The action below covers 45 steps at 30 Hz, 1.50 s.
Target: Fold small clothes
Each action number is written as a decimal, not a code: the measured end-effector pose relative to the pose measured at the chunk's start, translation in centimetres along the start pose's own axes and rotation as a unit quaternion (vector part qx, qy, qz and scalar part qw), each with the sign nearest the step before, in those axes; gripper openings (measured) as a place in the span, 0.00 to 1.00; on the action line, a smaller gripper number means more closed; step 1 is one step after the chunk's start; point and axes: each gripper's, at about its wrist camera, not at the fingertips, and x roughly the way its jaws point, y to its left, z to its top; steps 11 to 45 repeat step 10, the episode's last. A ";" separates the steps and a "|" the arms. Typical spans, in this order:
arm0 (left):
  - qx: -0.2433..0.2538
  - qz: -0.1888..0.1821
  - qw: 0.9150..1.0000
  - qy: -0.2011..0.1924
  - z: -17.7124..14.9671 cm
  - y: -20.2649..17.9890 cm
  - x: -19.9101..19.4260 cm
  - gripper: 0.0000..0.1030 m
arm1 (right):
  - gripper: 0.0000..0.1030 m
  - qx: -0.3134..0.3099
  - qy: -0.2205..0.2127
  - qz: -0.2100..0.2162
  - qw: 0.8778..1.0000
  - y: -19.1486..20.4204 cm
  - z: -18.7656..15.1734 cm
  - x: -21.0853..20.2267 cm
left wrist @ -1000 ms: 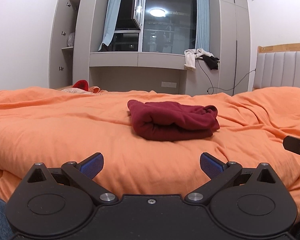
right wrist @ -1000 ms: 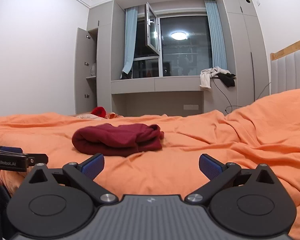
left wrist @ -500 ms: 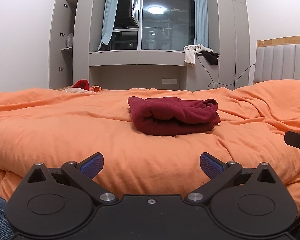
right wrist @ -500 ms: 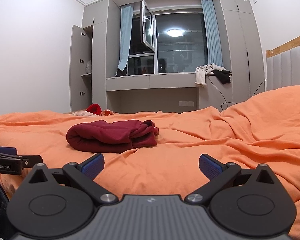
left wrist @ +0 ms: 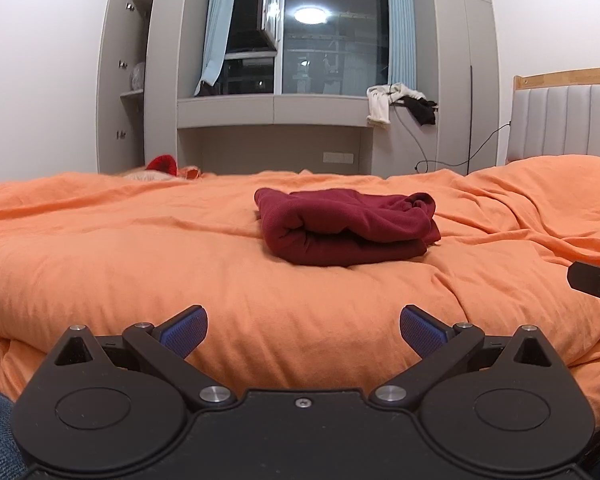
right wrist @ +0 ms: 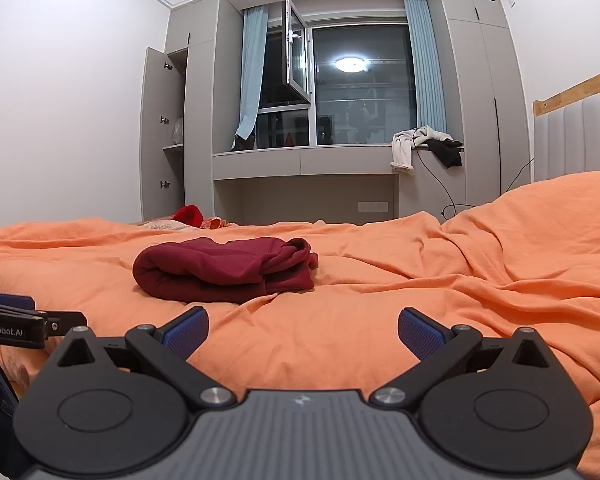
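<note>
Folded maroon garment [left wrist: 346, 226] lies mid-bed on the orange duvet [left wrist: 140, 264], same spot as before. Left tongs [left wrist: 303, 326] and right tongs [right wrist: 302, 326] both spread, empty, well short of it; both have dropped slightly lower, more wall visible above.

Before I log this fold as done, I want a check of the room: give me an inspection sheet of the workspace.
Surface: orange duvet, rumpled, more creased at right.
Job's things: maroon garment folded into a compact bundle, lying mid-bed.
Clutter: red item at the far bed edge; white cloth and black cloth draped on the sill.
Grippers: left gripper and right gripper both open, empty, short of the garment.
Cables: black cable hanging from the sill.
Surroundings: window sash open, cupboard door open, headboard at right.
</note>
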 end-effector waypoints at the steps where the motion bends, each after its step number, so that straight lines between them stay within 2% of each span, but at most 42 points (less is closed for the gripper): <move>1: -0.007 0.000 1.000 0.005 0.0 0.2 0.2 0.99 | 1.00 0.000 0.000 0.000 1.000 0.0 0.0 0.0; 6: -0.028 -0.007 1.000 0.013 -0.2 0.9 0.6 0.99 | 1.00 -0.002 0.001 0.001 1.000 0.1 -0.1 0.0; 45: -0.023 -0.004 1.000 0.017 -0.3 0.7 0.6 0.99 | 1.00 -0.003 0.001 0.001 1.000 0.1 -0.1 0.0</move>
